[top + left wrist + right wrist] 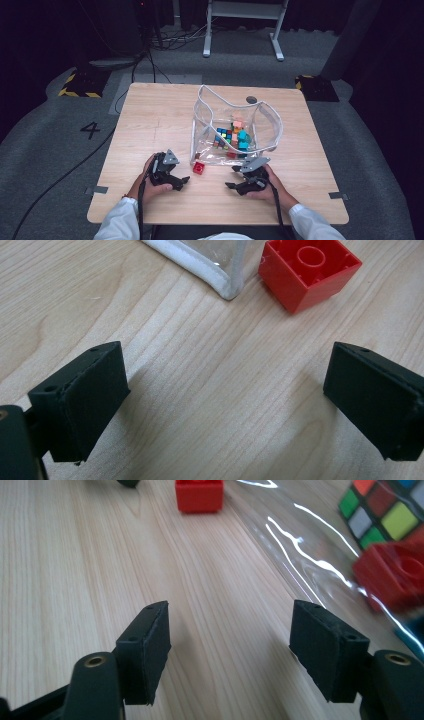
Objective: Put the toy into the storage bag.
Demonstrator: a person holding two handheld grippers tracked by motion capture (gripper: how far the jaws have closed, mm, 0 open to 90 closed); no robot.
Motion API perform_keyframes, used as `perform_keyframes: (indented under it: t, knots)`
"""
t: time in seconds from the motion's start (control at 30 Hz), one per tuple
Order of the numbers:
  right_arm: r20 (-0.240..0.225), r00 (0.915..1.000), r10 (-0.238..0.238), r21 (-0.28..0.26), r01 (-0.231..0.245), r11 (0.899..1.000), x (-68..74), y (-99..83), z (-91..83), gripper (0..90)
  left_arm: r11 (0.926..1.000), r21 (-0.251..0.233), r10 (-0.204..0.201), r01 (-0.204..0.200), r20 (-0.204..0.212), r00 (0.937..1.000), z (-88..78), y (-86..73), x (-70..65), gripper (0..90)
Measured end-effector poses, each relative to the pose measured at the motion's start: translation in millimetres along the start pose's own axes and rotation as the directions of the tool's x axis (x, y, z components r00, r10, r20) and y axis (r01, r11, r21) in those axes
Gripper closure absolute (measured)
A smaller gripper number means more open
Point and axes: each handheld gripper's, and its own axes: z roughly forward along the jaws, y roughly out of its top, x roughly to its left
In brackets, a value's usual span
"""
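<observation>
Small red plastic building block (199, 168) lies on the wooden counter (150, 125), lower centre of frame, just outside the clear plastic bag (260, 120); left tool (181, 182) and right tool (231, 185) gape wide, empty; pick-up step judged pending; closing on the block is required next.

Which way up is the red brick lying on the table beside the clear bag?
Not studs-up: the left gripper view shows the red brick with its hollow underside and inner tube facing the camera. It rests on the table, outside the clear bag.
</observation>
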Motion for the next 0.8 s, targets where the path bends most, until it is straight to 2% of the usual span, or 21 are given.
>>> perform_keyframes:
  t: [0.03, 0.1, 0.2, 0.27, 0.3, 0.33, 0.37, 0.47, 0.5, 0.63, 0.7, 0.77, 0.8]
  knots:
    - [-0.013, 0.9999, 0.006, -0.009, -0.006, 1.000, 1.9, 3.1, 4.2, 33.1, 1.0000, 0.000, 0.000, 0.000, -0.001, 1.0000, 0.0, 0.0, 0.0, 4.1]
    - [-0.013, 0.9998, 0.013, 0.002, -0.013, 1.000, 5.7, 8.8, 11.2, 33.1, 1.0000, 0.000, 0.001, -0.001, -0.001, 1.0000, 0.0, 0.0, 0.1, 4.1]
    - [-0.019, 0.9998, 0.002, -0.008, -0.002, 1.000, 9.2, 16.2, 21.2, 33.0, 1.0000, 0.002, 0.001, -0.001, -0.003, 1.0000, -0.2, 0.0, 0.1, 4.1]
    - [-0.023, 0.9996, 0.014, -0.002, -0.014, 1.000, 11.0, 21.1, 26.3, 32.9, 1.0000, 0.001, 0.001, -0.001, -0.001, 1.0000, 0.0, 0.0, 0.1, 4.1]
    - [-0.026, 0.9996, -0.014, -0.020, 0.013, 1.000, 10.0, 23.7, 30.7, 32.8, 1.0000, 0.001, 0.001, -0.001, 0.000, 1.0000, 0.0, 0.0, 0.1, 4.1]
    - [-0.019, 0.9997, -0.014, -0.018, 0.014, 1.000, 10.4, 26.3, 33.2, 32.8, 1.0000, 0.001, 0.001, -0.001, 0.000, 1.0000, 0.0, 0.0, 0.1, 4.1]
    - [-0.021, 0.9997, 0.011, -0.010, -0.011, 1.000, 12.4, 28.7, 35.6, 32.6, 1.0000, 0.000, 0.002, -0.002, -0.001, 1.0000, 0.0, 0.0, 0.1, 4.1]
    - [-0.025, 0.9996, 0.012, -0.007, -0.012, 1.000, 11.3, 36.1, 44.5, 30.9, 0.9999, 0.009, -0.007, 0.007, -0.008, 0.9999, -0.9, -0.3, -0.6, 4.1]
    - [-0.023, 0.9992, 0.033, -0.010, -0.034, 0.999, 11.4, 38.6, 47.9, 30.7, 0.9999, 0.010, -0.009, 0.009, -0.005, 0.9999, -1.0, -0.2, -0.6, 4.1]
    - [-0.034, 0.9994, 0.002, -0.008, -0.002, 1.000, 11.6, 45.1, 55.9, 31.2, 0.9999, 0.009, -0.008, 0.008, -0.006, 1.0000, -0.9, -0.3, -0.6, 4.1]
    - [-0.042, 0.9990, 0.017, -0.008, -0.017, 1.000, 14.5, 49.1, 59.3, 31.6, 0.9999, 0.008, -0.009, 0.009, -0.008, 0.9999, -0.8, -0.4, -0.7, 4.1]
    - [-0.040, 0.9992, 0.002, -0.004, -0.002, 1.000, 15.5, 51.8, 62.0, 32.0, 0.9999, 0.008, -0.009, 0.009, -0.008, 0.9999, -0.8, -0.4, -0.7, 4.1]
    - [-0.043, 0.9990, 0.009, -0.001, -0.009, 1.000, 16.8, 53.4, 63.1, 32.2, 0.9999, 0.008, -0.009, 0.009, -0.008, 0.9999, -0.8, -0.4, -0.7, 4.1]
